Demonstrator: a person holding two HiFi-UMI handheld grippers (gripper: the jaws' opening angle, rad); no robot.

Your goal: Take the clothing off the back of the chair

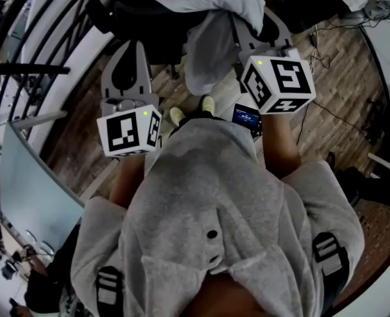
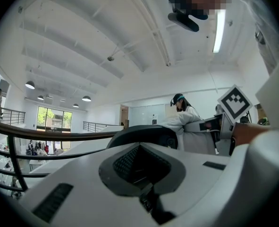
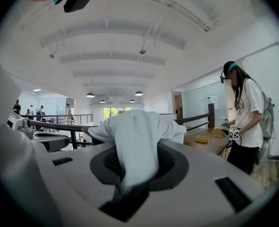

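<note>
Head view, left gripper [image 1: 134, 48]: we find it held above the wood floor [image 1: 340, 78], near the black chair [image 1: 148, 25], touching nothing.
Head view, right gripper [image 1: 242, 35]: we see it at the white clothing [image 1: 208, 51], with a fold hanging down beside it.
Head view, clothing: draped over the chair's back at the top of the frame.
Left gripper view, jaws: we read them as pressed together with nothing between. The chair's back stands beyond them, and the clothing lies over its right part.
Right gripper view, jaws: we record them pinching a fold of the clothing, which rises from the jaws to the chair's back.
Right gripper view, background: a person [image 3: 245, 112] stands beside a wooden table [image 3: 210, 138].
</note>
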